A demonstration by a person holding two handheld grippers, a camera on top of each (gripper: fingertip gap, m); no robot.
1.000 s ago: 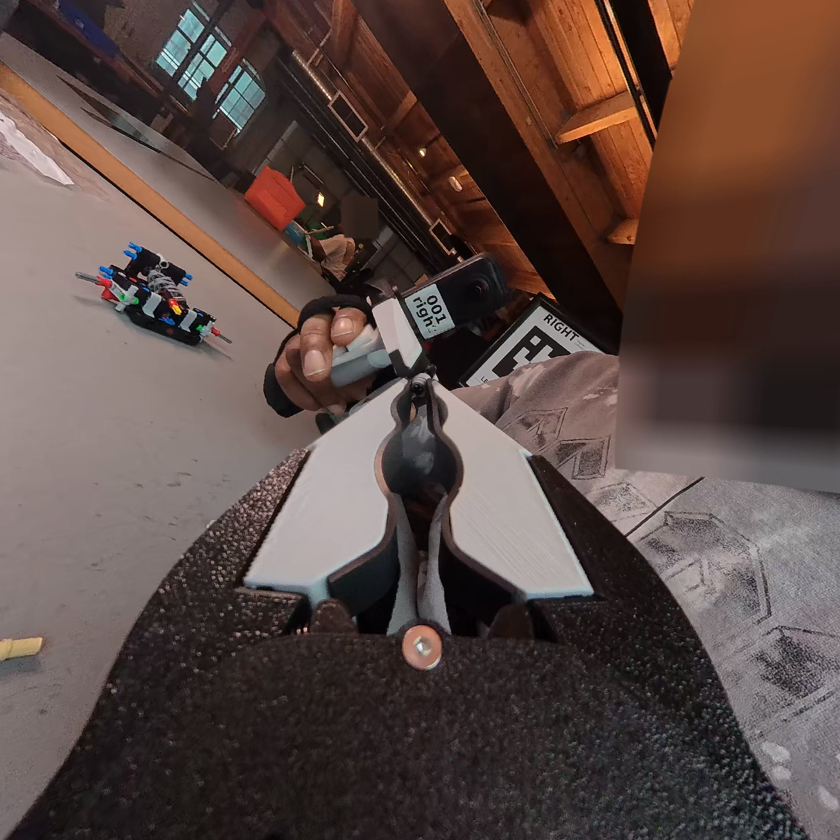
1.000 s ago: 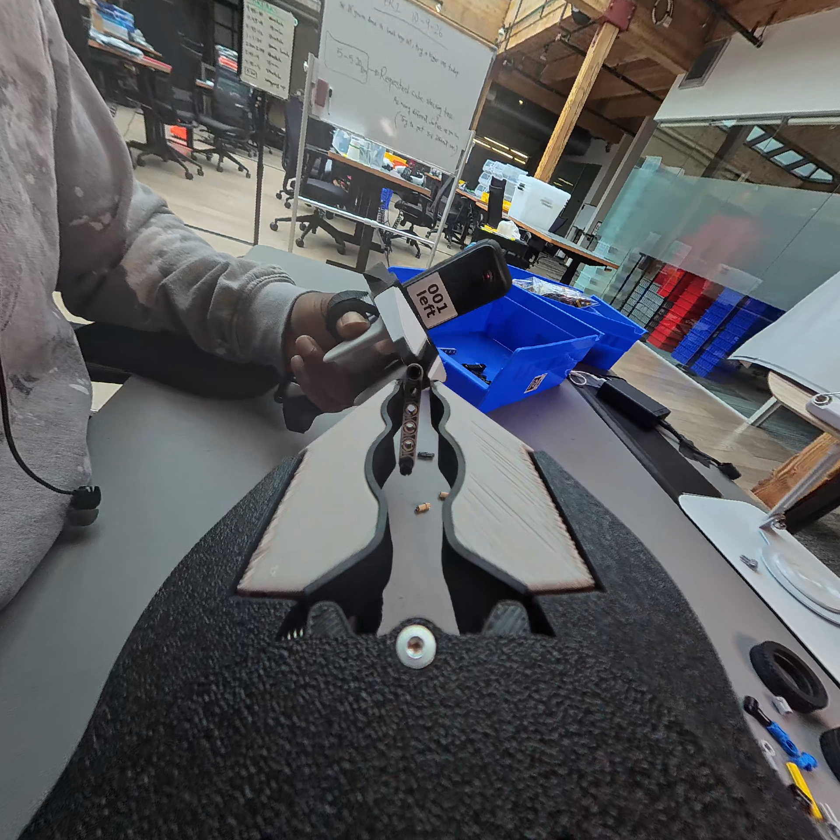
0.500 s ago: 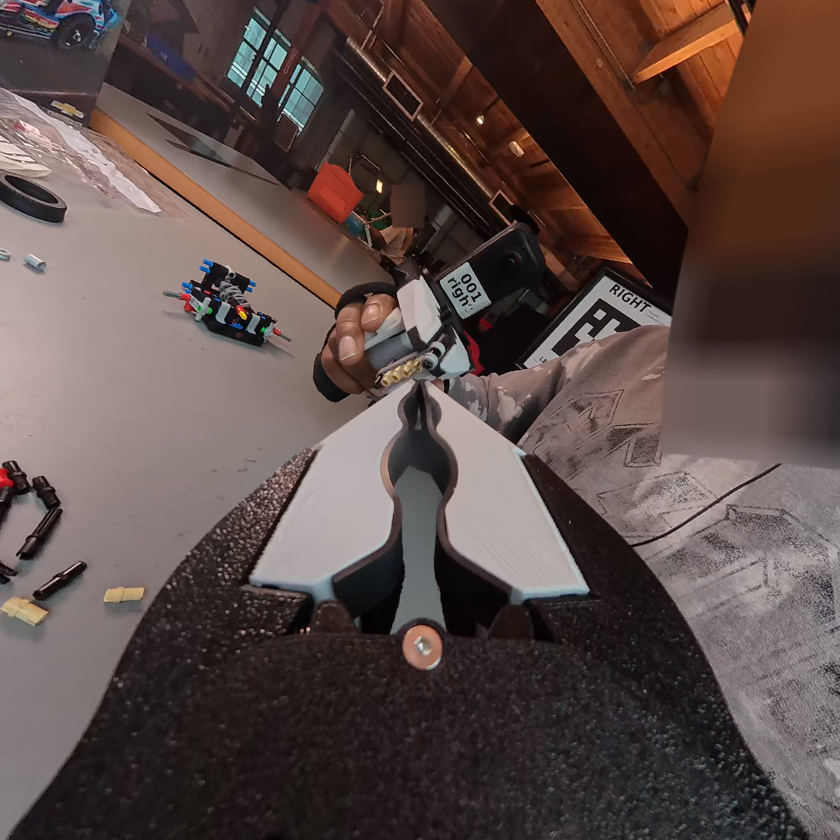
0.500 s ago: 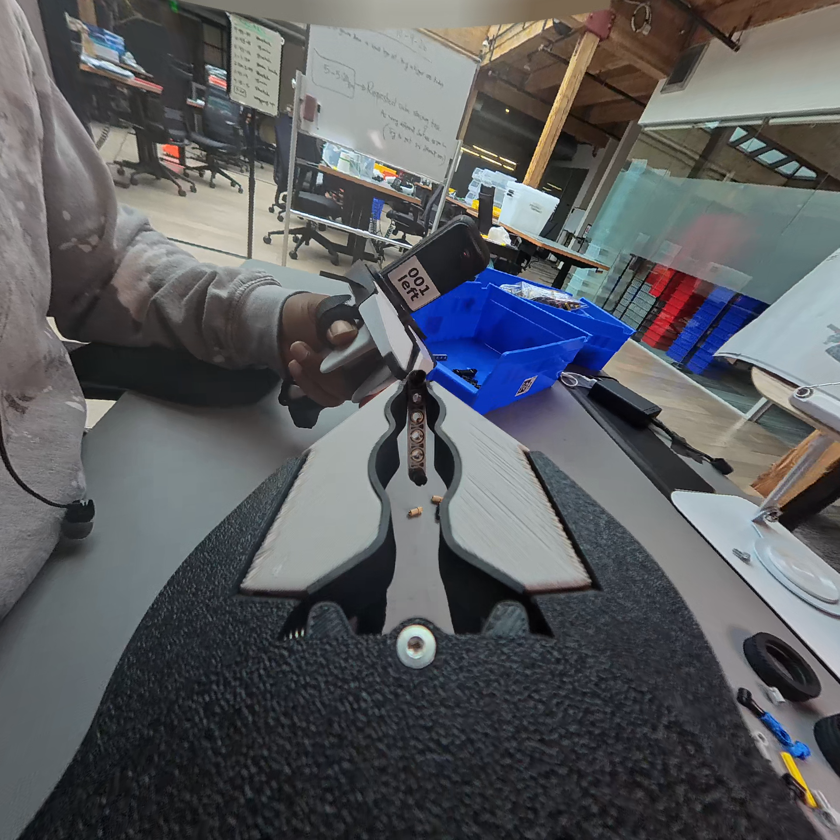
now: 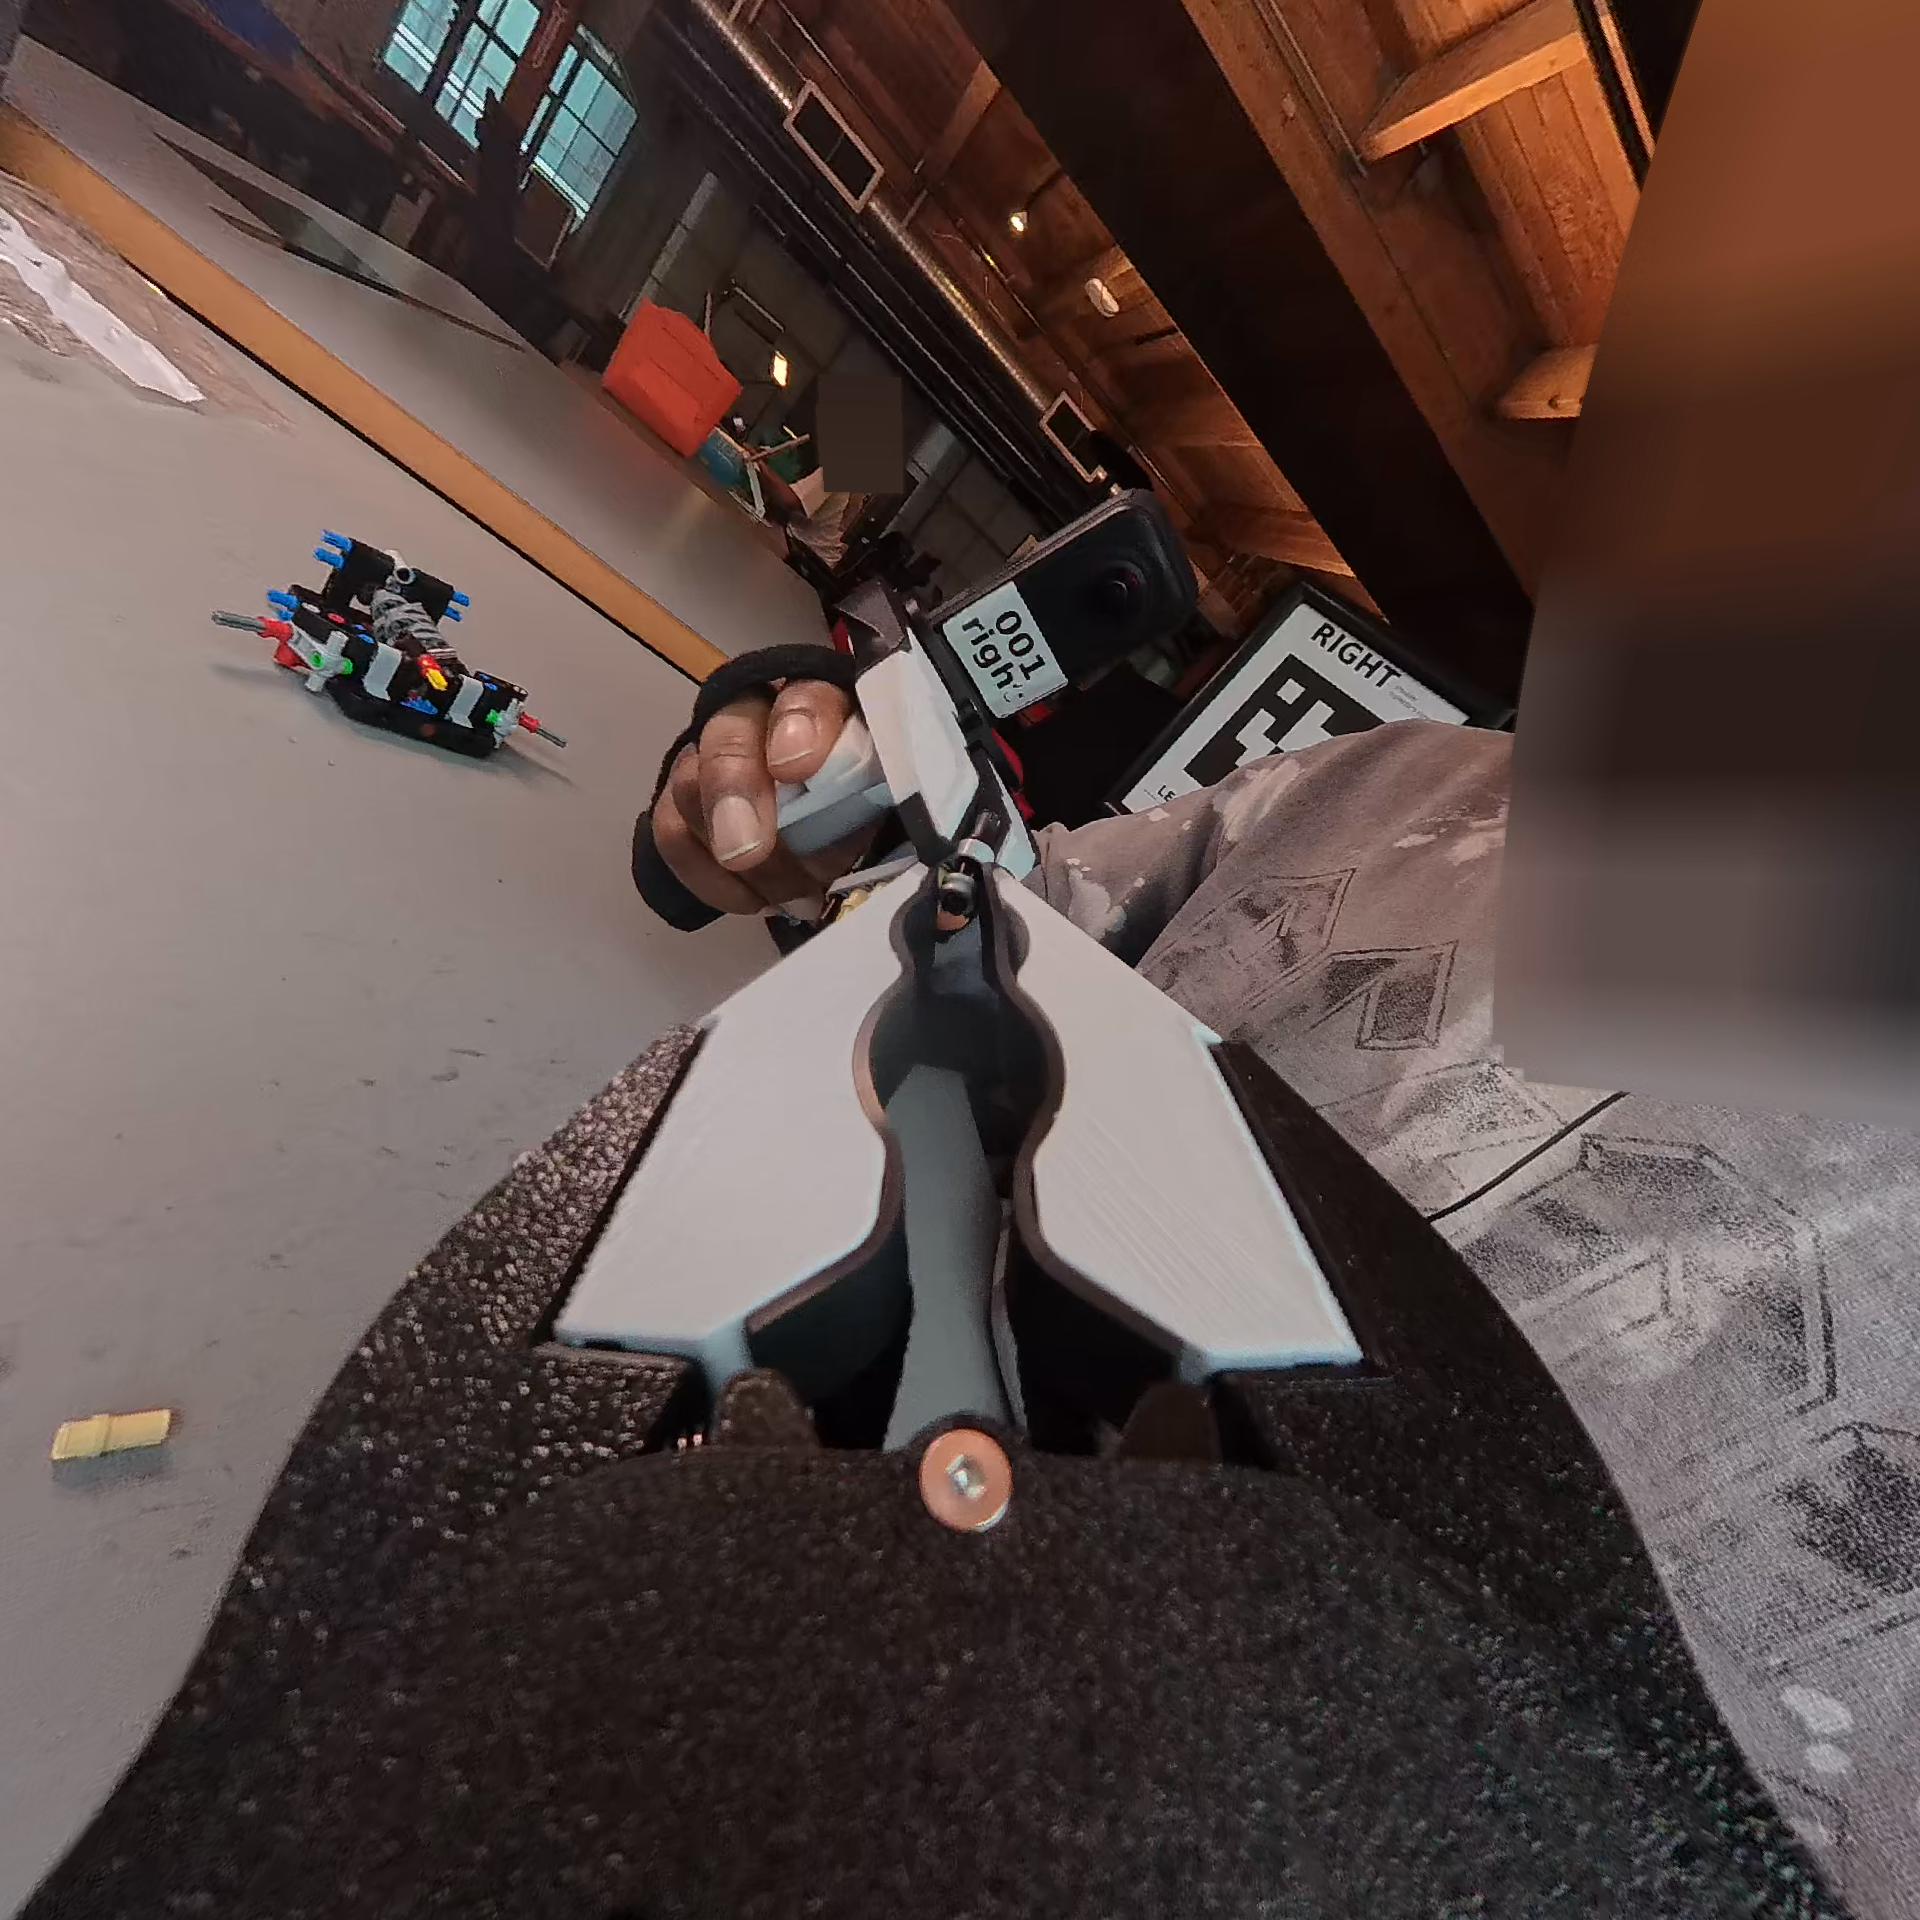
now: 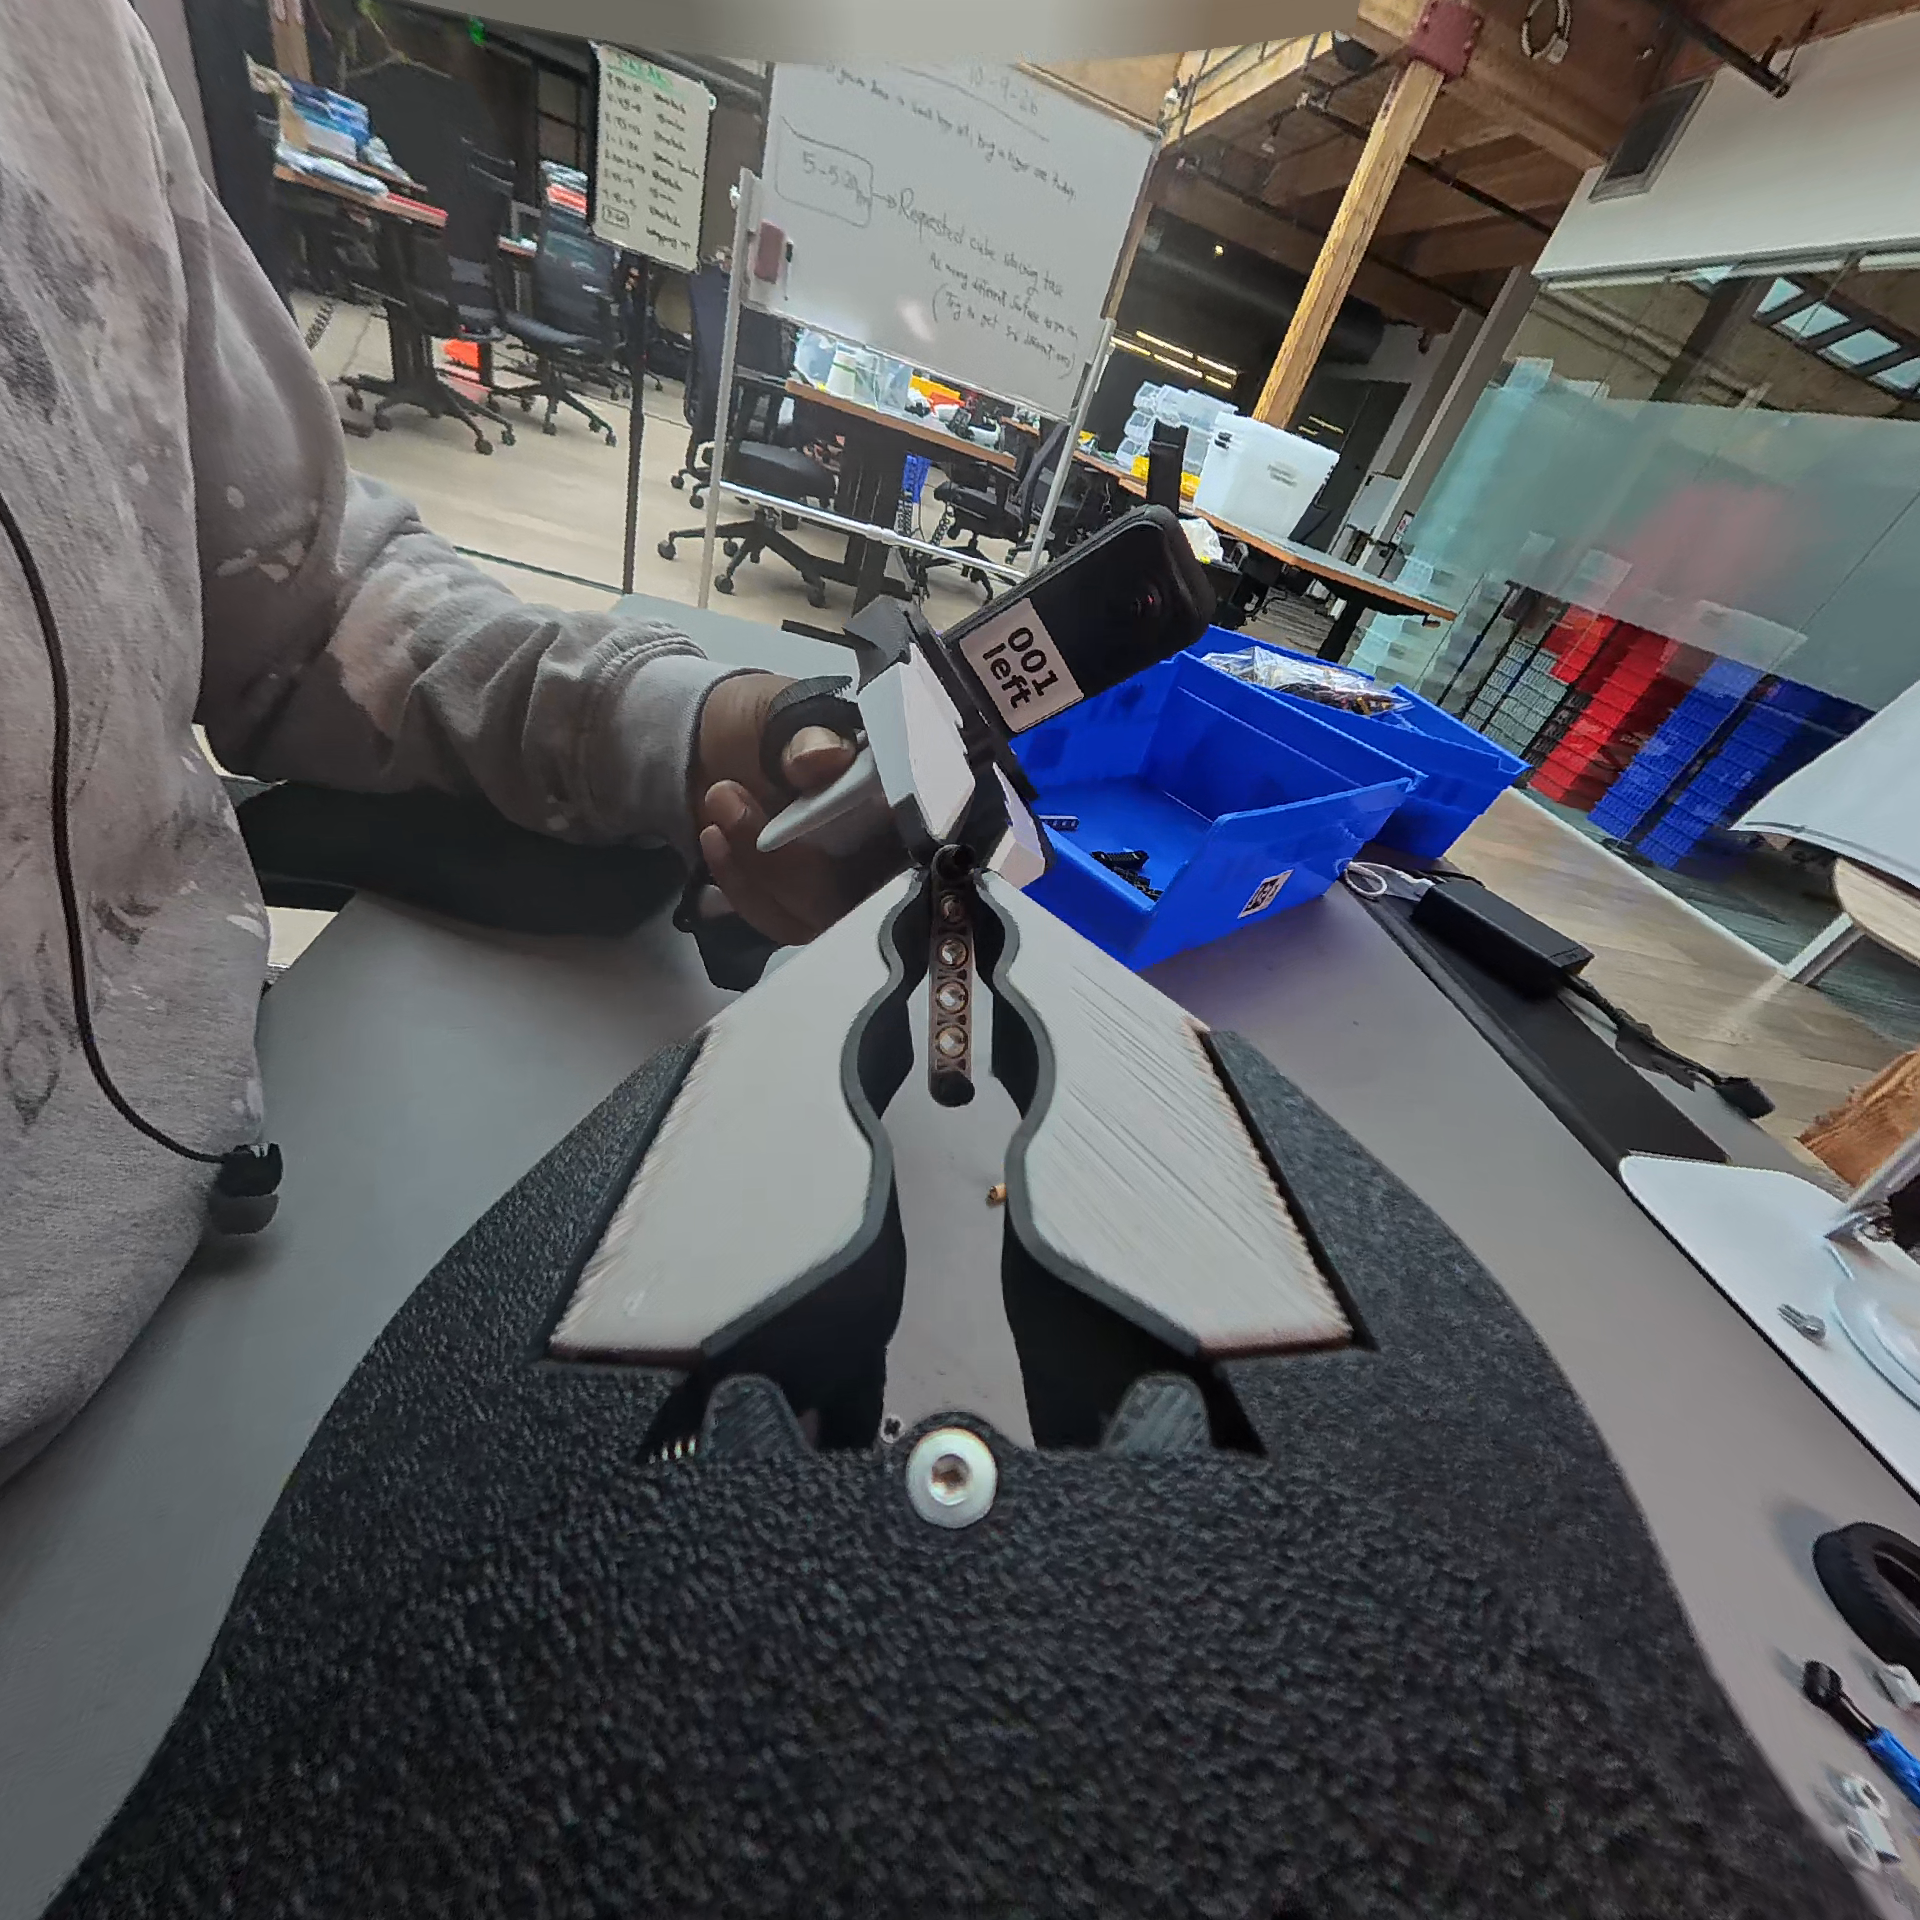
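The grey table (image 6: 436, 1060) carries everything here, and a person in a grey patterned sweatshirt (image 6: 135, 644) sits at its near edge with a gripper in each hand. 2 blue bins (image 6: 1195, 821) stand side by side toward the far edge of the table in the right wrist view, the nearer one holding a few small dark parts. A black power adapter (image 6: 1496, 935) with its cable lies on the table just right of the bins. Well out on the table in the left wrist view sits a small black brick-built assembly (image 5: 390, 660) studded with blue, red and green pins.

The right gripper (image 6: 951, 894) has its fingers closed on a black beam with a row of holes (image 6: 951, 997); the beam is pinched near its upper end and runs back along the slot between the fingers, raised above the table. The left gripper (image 5: 951, 899) meets it tip to tip, its fingers closed almost together on a small dark pin (image 5: 954, 902) that sits at the beam's end.

A black tyre (image 6: 1870, 1595) lies near the table's right edge, with a blue and black pin (image 6: 1865, 1730) just beside it. A pale yellow connector (image 5: 109, 1434) lies alone on the table left of the left gripper.
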